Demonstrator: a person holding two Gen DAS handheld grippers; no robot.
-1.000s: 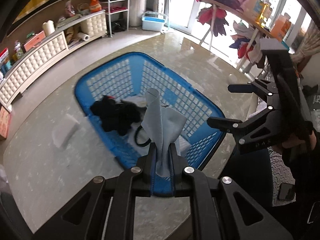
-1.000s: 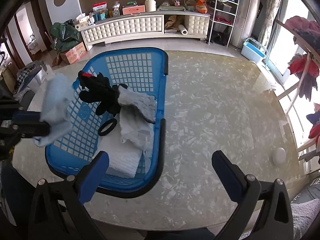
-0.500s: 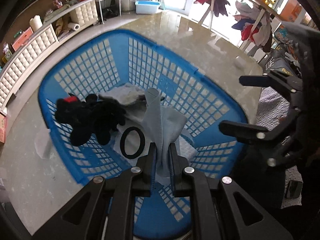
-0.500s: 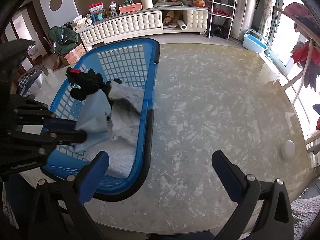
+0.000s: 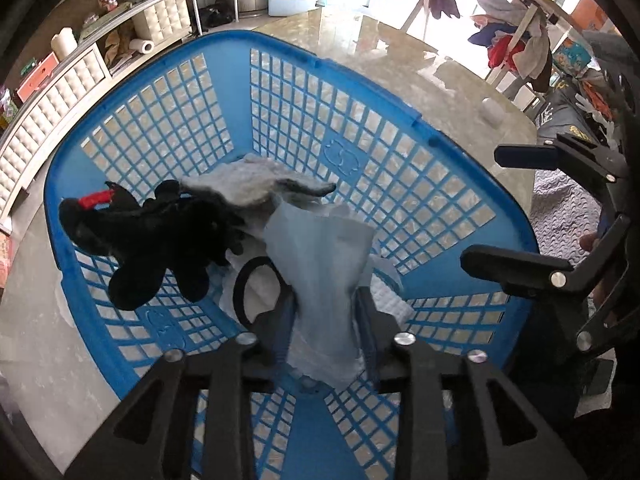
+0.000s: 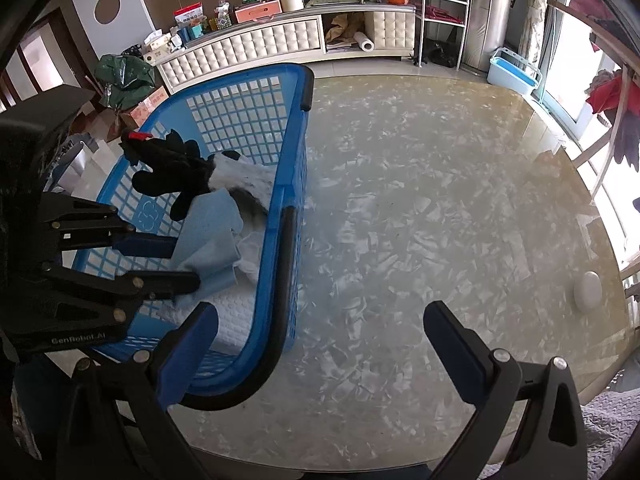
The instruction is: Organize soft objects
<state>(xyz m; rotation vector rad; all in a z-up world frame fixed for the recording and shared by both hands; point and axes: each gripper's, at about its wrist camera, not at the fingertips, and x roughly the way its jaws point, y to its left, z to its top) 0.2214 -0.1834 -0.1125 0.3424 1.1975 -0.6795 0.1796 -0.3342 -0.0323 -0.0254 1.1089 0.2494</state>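
Note:
A blue lattice basket (image 5: 360, 128) stands on the marble table; it also shows in the right wrist view (image 6: 240, 120). Inside lie a black plush toy (image 5: 152, 240), a grey fluffy cloth (image 5: 256, 180), a black ring (image 5: 248, 292) and a white padded cloth (image 6: 236, 320). My left gripper (image 5: 324, 304) is inside the basket; its jaws have parted and a light blue cloth (image 5: 324, 268) sits loosely between them. The same cloth (image 6: 212, 236) and left gripper (image 6: 184, 264) show in the right wrist view. My right gripper (image 6: 320, 336) is open and empty beside the basket, above the table.
A small white round object (image 6: 588, 286) lies near the table's right edge. A tufted white cabinet (image 6: 256, 44) and a metal shelf rack (image 6: 440, 0) stand beyond the table. A small blue bin (image 6: 514, 70) sits on the floor. Clothes hang on a rack (image 5: 516, 40) at the right.
My left gripper has lowered into the basket with the light blue cloth and its jaws have opened from shut. The right gripper has stayed open beside the basket.

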